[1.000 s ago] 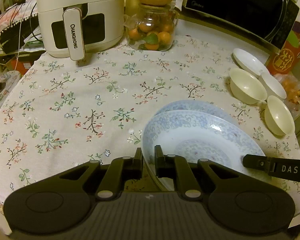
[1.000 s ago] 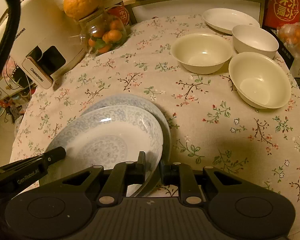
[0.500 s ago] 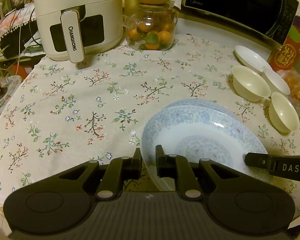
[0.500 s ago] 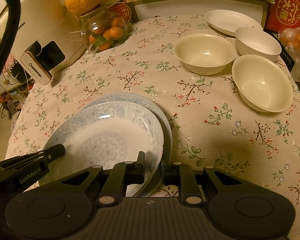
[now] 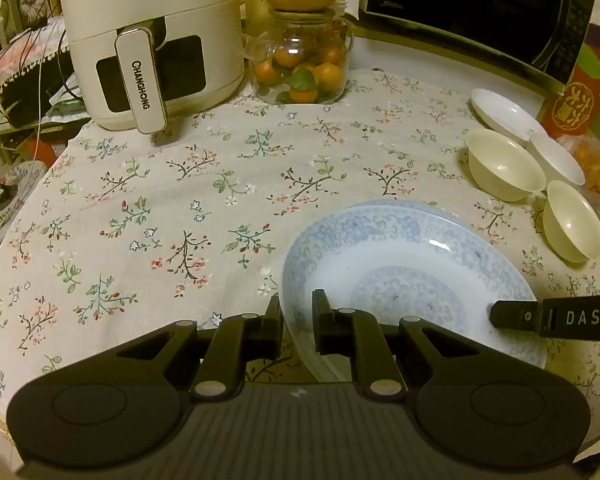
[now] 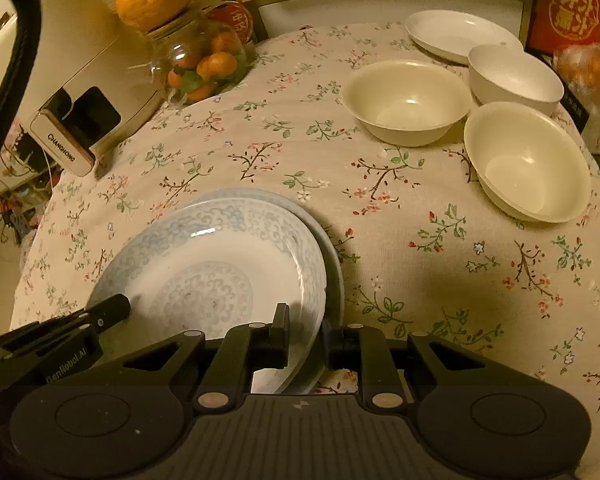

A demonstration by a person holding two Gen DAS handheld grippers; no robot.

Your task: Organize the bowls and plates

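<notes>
A blue-patterned plate (image 5: 404, 280) is held over a second blue-patterned plate (image 5: 432, 208) on the flowered tablecloth. My left gripper (image 5: 298, 320) is shut on its left rim. My right gripper (image 6: 306, 330) is shut on its right rim, with the plate (image 6: 220, 272) above the lower plate (image 6: 332, 256). Three cream bowls (image 6: 408, 102) (image 6: 528, 160) (image 6: 514, 78) and a white plate (image 6: 460, 34) stand at the far right. They also show in the left wrist view, one bowl (image 5: 504, 168) nearest.
A white air fryer (image 5: 152, 40) and a glass jar of oranges (image 5: 300, 60) stand at the back. A microwave (image 5: 480, 12) is at the back right, a red box (image 5: 580, 96) beside it. The table edge lies close below both grippers.
Both grippers have pulled back and risen a little with the upper plate; the scene looks farther away. The grips have not changed.
</notes>
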